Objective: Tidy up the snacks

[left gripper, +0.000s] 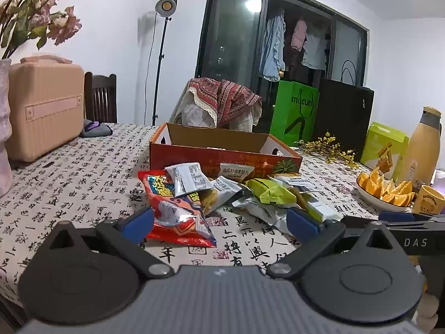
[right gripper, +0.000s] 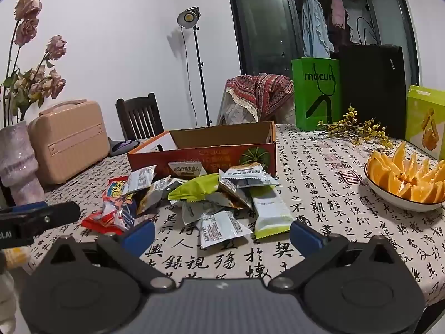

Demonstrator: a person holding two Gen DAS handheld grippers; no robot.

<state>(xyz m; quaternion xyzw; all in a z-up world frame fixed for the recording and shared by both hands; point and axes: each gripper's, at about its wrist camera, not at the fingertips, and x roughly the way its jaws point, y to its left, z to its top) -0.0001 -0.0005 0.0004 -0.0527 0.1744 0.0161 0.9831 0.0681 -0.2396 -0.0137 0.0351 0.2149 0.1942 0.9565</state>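
A: Please describe the table, from left to right, with the cardboard box (right gripper: 205,150) as landmark.

B: Far to the left of the box stands a vase (right gripper: 18,161) with dried flowers, then a pink case (right gripper: 69,139). The box itself is open on top, and the snack pile (right gripper: 200,194) lies on the tablecloth (right gripper: 319,194) directly in front of it. On the left edge of the pile is a red packet (left gripper: 178,211), in the middle a green packet (right gripper: 194,188), and on the right side a white and green bar (right gripper: 269,211). One small packet (right gripper: 185,168) leans against the front wall of the box. To the right of the box are yellow flowers (right gripper: 358,125), a bowl of orange slices (right gripper: 406,178) and a green carton (right gripper: 425,122). Behind the box, to its right, stand a green bag (right gripper: 317,94) and a black bag (right gripper: 372,89).

A: And the grippers?

B: The left gripper (left gripper: 219,222) is in front of the box, at the left part of the pile. Its jaws are wide apart and grip nothing, and the lower end of the red packet lies between them. The right gripper (right gripper: 221,235) is also in front of the box, at the near side of the pile, with jaws spread wide and holding nothing.
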